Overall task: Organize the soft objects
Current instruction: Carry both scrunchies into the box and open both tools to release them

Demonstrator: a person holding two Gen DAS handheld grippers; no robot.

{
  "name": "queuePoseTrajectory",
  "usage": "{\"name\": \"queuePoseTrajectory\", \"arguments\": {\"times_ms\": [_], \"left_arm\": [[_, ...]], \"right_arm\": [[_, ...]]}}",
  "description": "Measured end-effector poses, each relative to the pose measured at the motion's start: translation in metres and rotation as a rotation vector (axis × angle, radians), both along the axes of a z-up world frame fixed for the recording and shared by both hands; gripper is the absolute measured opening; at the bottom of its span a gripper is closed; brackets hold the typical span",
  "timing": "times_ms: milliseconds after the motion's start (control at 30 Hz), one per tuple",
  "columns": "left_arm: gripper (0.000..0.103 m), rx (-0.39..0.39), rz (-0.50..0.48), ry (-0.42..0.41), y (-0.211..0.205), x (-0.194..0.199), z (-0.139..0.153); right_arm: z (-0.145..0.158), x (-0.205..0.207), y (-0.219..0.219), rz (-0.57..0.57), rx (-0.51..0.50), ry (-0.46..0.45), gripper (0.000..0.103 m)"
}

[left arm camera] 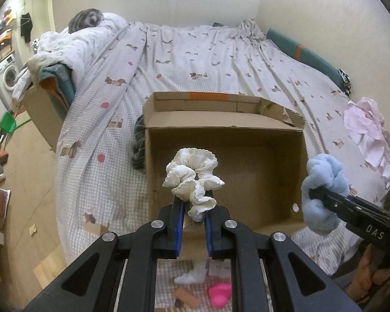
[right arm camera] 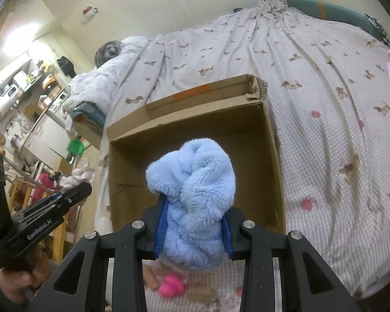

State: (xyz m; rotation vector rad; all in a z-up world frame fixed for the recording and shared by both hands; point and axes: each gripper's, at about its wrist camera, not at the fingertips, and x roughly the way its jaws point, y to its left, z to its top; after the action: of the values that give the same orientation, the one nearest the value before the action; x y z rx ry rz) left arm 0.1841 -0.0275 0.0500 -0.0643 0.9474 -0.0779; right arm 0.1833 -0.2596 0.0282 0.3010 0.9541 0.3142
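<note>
Now carry both items over the near wall of the cardboard box (left arm camera: pixel 226 156) on the bed (left arm camera: pixel 221 59). Left gripper (left arm camera: pixel 192 208) clamped on white scrunchie (left arm camera: pixel 192 176); right gripper (right arm camera: pixel 193 223) clamped on blue fluffy item (right arm camera: pixel 195 195). Lower well inside before parting either tool, placing each apart.

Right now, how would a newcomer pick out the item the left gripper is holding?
Find the open cardboard box on the bed. Over its near edge, the left gripper pinches a cream scrunchie, a ruffled fabric ring with scalloped edges. The blue fluffy item in the right gripper beside it is furry, not frilled.
</note>
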Motion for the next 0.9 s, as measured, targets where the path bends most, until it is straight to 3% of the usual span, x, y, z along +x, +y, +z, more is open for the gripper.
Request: {"name": "queuePoseTrajectory", "arguments": {"times_ms": [167, 300, 533, 667, 900], "left_arm": [[0.013, -0.004, 0.008, 0.041, -0.007, 0.018, -0.025], [0.013, 0.044, -0.001, 0.036, -0.017, 0.028, -0.048], [0.013, 0.056, -0.021, 0.053, -0.023, 0.033, -0.079], [0.014, 0.124, -0.063, 0.023, -0.033, 0.035, -0.086], [0.014, 0.121, -0.091, 0.040, -0.037, 0.040, -0.097]], "right_arm": [[-0.022, 0.017, 0.001, -0.016, -0.006, 0.024, 0.037], [-0.042, 0.025, 0.003, -0.019, -0.016, 0.059, 0.037], [-0.073, 0.035, 0.007, -0.051, -0.102, 0.114, 0.037], [-0.083, 0.043, 0.008, -0.041, -0.139, 0.127, 0.037], [-0.091, 0.050, 0.014, -0.032, -0.180, 0.145, 0.038]]}}
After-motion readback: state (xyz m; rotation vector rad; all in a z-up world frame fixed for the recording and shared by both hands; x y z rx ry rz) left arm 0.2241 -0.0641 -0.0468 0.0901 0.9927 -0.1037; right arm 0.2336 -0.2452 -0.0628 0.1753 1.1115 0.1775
